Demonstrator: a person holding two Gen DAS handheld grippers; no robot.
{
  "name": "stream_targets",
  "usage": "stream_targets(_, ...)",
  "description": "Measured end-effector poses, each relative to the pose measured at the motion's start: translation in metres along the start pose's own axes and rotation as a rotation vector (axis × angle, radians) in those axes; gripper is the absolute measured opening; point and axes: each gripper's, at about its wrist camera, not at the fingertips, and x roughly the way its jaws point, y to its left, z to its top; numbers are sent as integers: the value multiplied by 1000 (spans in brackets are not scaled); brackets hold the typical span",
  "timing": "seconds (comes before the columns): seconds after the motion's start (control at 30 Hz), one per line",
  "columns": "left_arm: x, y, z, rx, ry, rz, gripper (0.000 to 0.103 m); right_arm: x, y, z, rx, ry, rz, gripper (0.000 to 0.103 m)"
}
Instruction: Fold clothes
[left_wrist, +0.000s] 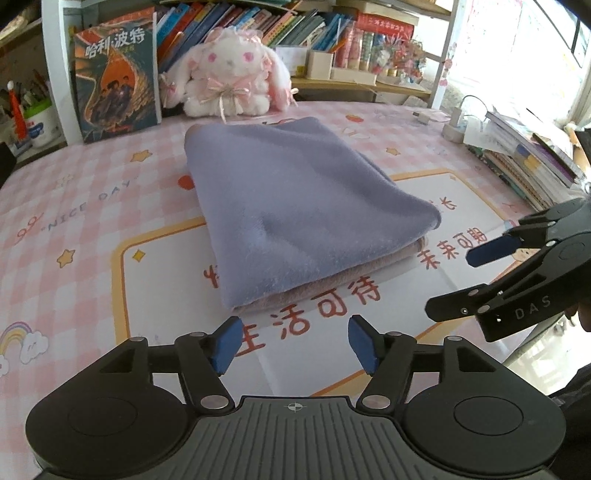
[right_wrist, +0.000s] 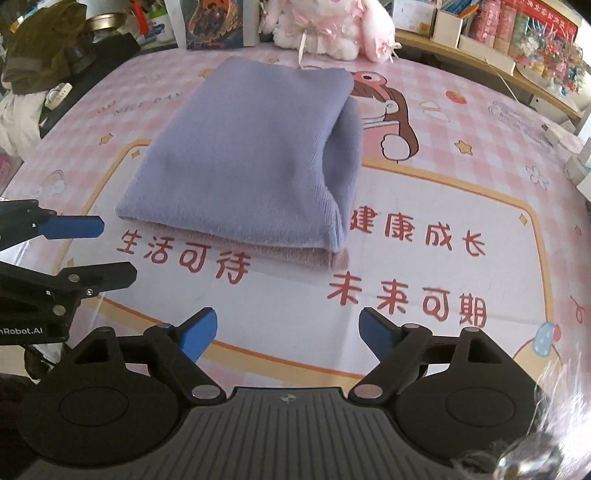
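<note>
A folded purple garment (left_wrist: 295, 206) lies in the middle of the table, a squarish bundle with a pinkish layer (left_wrist: 325, 284) showing along its near edge underneath. In the right wrist view the same garment (right_wrist: 251, 155) shows a rounded fold along its right side and the pinkish layer (right_wrist: 280, 254) peeking out at the near edge. It rests on a pink checked table mat (left_wrist: 92, 206) printed with red characters, stars and a cartoon figure, partly over the mat's white panel.

The left gripper (left_wrist: 293, 341) hovers just near of the garment's near edge, its 2 blue-tipped fingers spread wide and holding nothing. The right gripper (right_wrist: 286, 330) is likewise near of the garment, fingers spread apart and empty. Each gripper appears in the other's view: the right gripper (left_wrist: 469, 273) at the right edge, the left gripper (right_wrist: 107, 247) at the left edge, both clear of the cloth.

At the far side of the table sits a white and pink plush rabbit (left_wrist: 231, 77), with a book (left_wrist: 114, 81) standing upright to its left. Behind them runs a shelf of books (left_wrist: 258, 26). A stack of books (left_wrist: 532, 166) lies at the right.
</note>
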Motion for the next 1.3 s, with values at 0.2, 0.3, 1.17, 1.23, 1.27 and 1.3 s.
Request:
stream_targets(0.2,-1,8,4,-8,-3,-3,74,3,-2,-1,32,20,-4,86)
stream_targets(0.3,-2,20,10,-53,-22,-22,74,1,-5,2,49,5,6,86)
stream_targets(1.17,83,95,45,-534,-4,-247,66,56,-72,63,491,-70,263,56)
stream_targets(1.23,82,86,49,-498,-3,-206,58,57,-69,65,472,-77,261,47)
stream_targets(1.27,80,81,52,-474,-7,-185,52,55,-67,66,455,-90,252,37)
stream_targets(1.3,75,74,55,-433,-20,-159,50,50,-62,68,416,-113,232,33)
